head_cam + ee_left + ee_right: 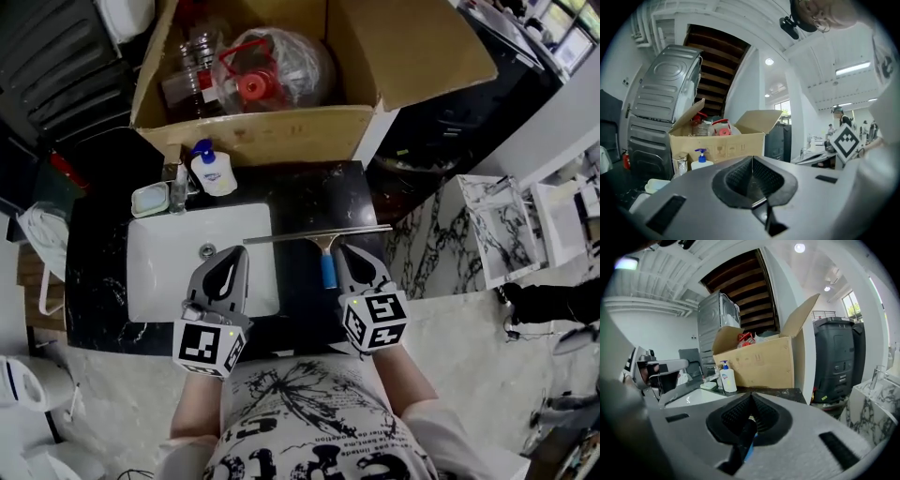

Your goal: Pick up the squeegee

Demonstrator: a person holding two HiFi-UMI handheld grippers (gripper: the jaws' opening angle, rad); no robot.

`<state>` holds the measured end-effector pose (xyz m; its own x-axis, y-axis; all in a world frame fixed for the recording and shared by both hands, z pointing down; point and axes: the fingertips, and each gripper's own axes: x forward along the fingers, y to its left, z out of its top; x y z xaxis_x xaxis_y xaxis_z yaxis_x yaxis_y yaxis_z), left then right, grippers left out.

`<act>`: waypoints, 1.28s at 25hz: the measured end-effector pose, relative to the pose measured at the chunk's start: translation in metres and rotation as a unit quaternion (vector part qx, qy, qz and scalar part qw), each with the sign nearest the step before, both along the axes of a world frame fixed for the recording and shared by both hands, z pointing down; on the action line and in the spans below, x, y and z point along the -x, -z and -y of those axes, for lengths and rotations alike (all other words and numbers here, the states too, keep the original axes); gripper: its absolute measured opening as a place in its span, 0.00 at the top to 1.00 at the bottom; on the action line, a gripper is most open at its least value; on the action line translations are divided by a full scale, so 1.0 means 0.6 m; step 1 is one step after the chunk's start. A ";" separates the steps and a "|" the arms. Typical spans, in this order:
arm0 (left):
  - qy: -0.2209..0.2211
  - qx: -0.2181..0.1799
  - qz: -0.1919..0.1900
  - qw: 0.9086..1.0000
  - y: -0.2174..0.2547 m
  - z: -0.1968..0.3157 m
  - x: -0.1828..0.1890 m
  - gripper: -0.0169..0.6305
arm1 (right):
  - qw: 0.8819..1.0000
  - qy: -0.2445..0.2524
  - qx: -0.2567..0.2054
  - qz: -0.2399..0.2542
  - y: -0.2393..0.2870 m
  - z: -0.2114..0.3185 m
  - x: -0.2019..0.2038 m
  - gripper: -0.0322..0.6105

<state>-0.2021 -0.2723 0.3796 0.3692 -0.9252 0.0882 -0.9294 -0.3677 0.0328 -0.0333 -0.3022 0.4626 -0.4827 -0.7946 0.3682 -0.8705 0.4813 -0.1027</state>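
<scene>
The squeegee lies on the black countertop to the right of the white sink. It has a blue handle, and its long metal blade reaches left along the sink's back rim. My right gripper is shut and empty, just right of the handle and beside it. In the right gripper view a strip of the blue handle shows below the closed jaws. My left gripper hovers over the sink's right part, shut, with nothing in it.
A large open cardboard box with bottles stands at the back of the counter. In front of it are a soap pump bottle, a faucet and a soap dish. A marble ledge lies to the right.
</scene>
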 end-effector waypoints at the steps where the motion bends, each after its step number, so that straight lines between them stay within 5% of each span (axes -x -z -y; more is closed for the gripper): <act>1: -0.009 0.000 0.004 1.000 -0.001 0.006 0.002 0.96 | 1.000 -0.007 0.016 -0.008 -0.011 0.002 0.001 0.96; 8: -0.052 0.000 0.015 0.999 -0.013 0.030 0.036 0.96 | 0.988 -0.047 0.116 -0.085 -0.100 0.021 0.007 0.90; 12: -0.067 0.011 0.022 0.997 -0.034 0.037 0.053 0.95 | 0.971 -0.043 0.196 -0.127 -0.170 0.032 0.010 0.73; 18: -0.073 0.036 0.008 0.997 -0.065 0.048 0.073 0.95 | 0.943 -0.060 0.288 -0.157 -0.243 0.052 0.004 0.66; 25: -0.083 0.036 -0.008 0.996 -0.063 0.061 0.084 0.95 | 0.923 -0.069 0.333 -0.181 -0.284 0.065 -0.004 0.66; 32: -0.070 0.035 0.008 0.997 -0.068 0.077 0.092 0.95 | 0.916 -0.038 0.351 -0.189 -0.290 0.070 0.001 0.66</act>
